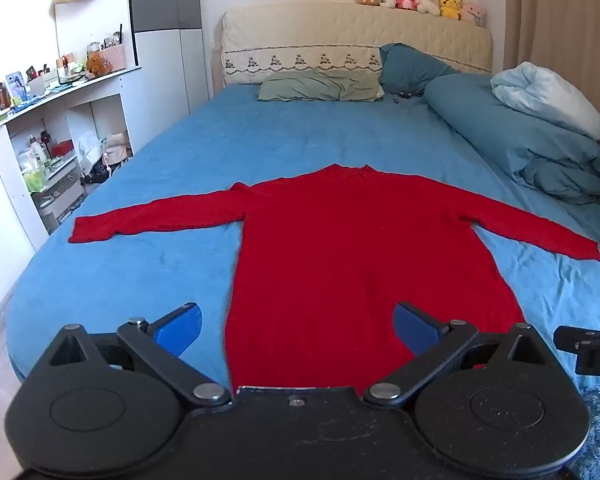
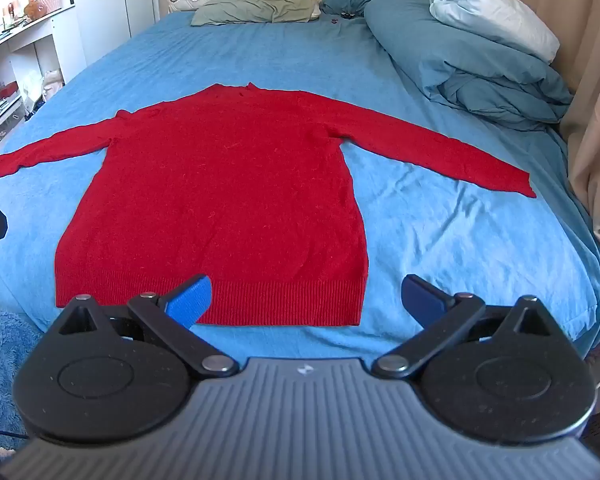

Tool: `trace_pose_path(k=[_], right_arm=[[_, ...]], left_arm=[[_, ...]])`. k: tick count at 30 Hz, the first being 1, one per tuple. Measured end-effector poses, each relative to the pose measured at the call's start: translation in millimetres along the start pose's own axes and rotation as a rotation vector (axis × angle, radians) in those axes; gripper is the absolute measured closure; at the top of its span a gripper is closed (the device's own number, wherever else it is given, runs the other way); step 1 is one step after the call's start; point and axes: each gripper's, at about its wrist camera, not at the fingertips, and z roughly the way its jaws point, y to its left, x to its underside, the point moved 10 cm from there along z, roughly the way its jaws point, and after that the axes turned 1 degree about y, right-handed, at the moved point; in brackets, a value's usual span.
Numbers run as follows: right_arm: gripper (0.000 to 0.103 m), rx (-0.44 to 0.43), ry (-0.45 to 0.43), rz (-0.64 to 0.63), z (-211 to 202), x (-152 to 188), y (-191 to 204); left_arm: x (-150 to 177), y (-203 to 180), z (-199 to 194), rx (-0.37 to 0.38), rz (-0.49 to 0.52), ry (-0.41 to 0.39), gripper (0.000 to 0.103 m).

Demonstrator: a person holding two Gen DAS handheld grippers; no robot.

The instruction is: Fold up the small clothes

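A red knitted long-sleeved sweater (image 2: 220,184) lies flat on the blue-sheeted bed (image 2: 440,232), collar toward the headboard, hem nearest, sleeves spread sideways. Left tongs (image 1: 298,330) and right tongs (image 2: 306,298) hover released near the hem.

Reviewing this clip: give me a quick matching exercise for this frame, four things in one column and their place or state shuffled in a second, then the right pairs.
Things:
1. red sweater
2. left gripper
3. plush toys
4. rolled blue duvet

Place or state:
A. lined up on top of the headboard
B. open, holding nothing, over the hem
C. spread flat, both sleeves stretched out
D. bundled along the right side of the bed

Pairs: 1-C, 2-B, 3-A, 4-D
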Motion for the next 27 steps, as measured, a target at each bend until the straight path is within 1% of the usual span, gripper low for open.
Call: trace_pose_path(k=[4, 14, 15, 27], right_arm=[[0.000, -0.002, 0.000, 0.005, 1.0, 0.2, 0.4], [0.000, 0.001, 0.006, -0.008, -2.6, -1.8, 2.8], [0.000, 0.002, 0.006, -0.009, 3.6, 0.8, 2.9], [0.000, -0.001, 0.010, -0.007, 2.9, 1.7, 1.2]], left_arm=[[-0.3, 1.4, -0.5, 0.011, -0.012, 0.003, 0.000], [0.1, 2.4, -0.9, 0.011, -0.013, 0.006, 0.000], [0.2, 2.4, -1.0, 0.011, -0.013, 0.006, 0.000], [0.2, 2.2, -0.9, 0.011, -0.010, 0.007, 0.000]])
